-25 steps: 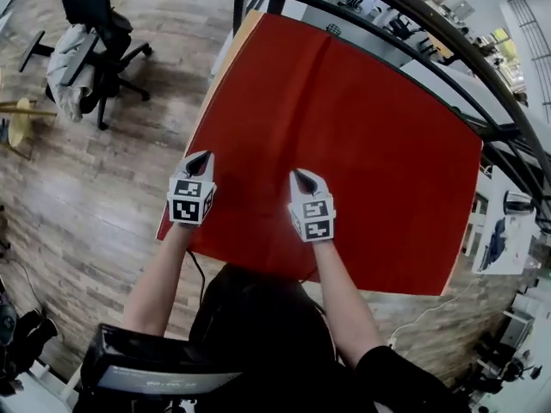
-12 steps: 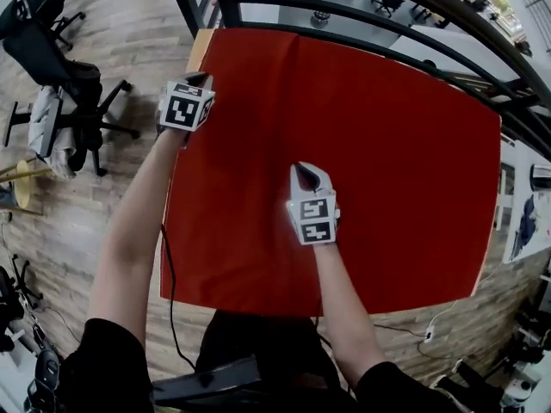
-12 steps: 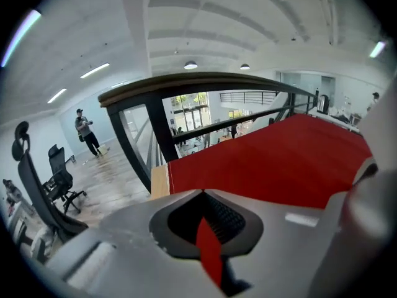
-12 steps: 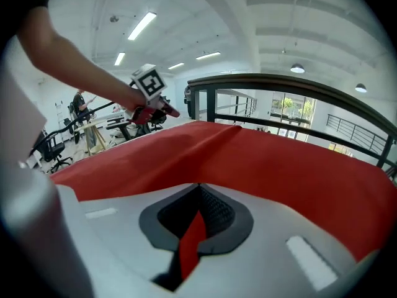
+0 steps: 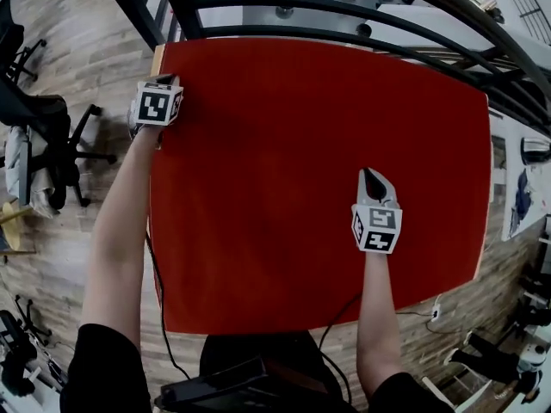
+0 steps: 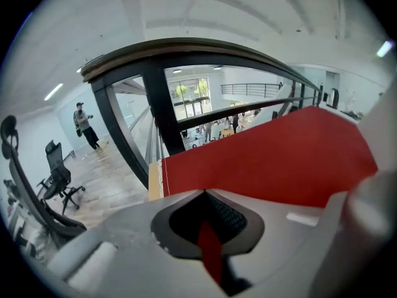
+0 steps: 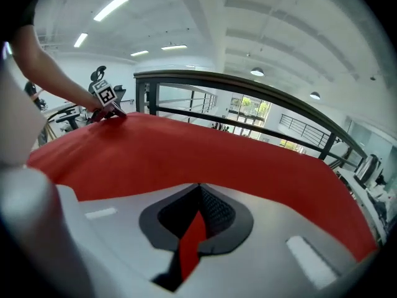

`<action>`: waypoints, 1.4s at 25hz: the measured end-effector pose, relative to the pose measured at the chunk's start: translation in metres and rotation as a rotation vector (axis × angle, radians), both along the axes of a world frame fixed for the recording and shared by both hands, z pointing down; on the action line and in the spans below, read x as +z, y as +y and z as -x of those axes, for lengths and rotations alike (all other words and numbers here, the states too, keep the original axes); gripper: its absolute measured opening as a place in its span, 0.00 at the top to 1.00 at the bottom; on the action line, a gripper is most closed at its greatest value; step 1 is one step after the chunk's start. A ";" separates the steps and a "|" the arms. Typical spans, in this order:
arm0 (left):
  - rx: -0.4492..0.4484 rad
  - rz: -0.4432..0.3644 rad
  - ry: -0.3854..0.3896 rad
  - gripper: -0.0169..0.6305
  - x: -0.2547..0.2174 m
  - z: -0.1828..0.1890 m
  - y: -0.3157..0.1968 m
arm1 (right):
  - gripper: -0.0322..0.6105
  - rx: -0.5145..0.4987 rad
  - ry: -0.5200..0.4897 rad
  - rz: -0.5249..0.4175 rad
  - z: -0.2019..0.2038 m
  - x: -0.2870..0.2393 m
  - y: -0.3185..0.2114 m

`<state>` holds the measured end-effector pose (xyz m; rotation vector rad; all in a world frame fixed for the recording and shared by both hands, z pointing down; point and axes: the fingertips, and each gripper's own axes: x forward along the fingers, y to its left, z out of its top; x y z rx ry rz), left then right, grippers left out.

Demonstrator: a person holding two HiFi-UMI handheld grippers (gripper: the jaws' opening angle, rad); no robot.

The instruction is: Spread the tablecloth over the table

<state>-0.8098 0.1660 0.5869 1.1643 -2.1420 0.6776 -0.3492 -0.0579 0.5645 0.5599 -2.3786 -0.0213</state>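
Note:
The red tablecloth (image 5: 301,162) lies flat over the table, and a strip of the wooden top (image 5: 157,58) shows bare at the far left corner. My left gripper (image 5: 168,80) is shut, its tips at the cloth's left edge by that corner. In the left gripper view the closed left gripper (image 6: 203,192) points at the cloth's edge (image 6: 279,160) and the bare wood (image 6: 155,179). My right gripper (image 5: 368,172) is shut and rests low over the cloth's right-middle part. In the right gripper view, red cloth (image 7: 205,157) fills the space beyond the right gripper (image 7: 200,185), and no fold rises between either pair of jaws.
A black metal railing (image 5: 344,11) curves along the table's far side. Office chairs (image 5: 34,136) stand on the wooden floor to the left. A cable (image 5: 159,299) hangs by the near left edge. A person (image 6: 84,126) stands far off in the left gripper view.
My left gripper slid from the near left edge along the cloth to the far left corner. The right gripper moved rightward across the cloth. The centre crease is gone.

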 end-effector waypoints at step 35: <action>-0.296 -0.016 0.122 0.86 0.020 -0.379 0.063 | 0.76 0.222 0.047 0.156 -0.303 0.047 -0.235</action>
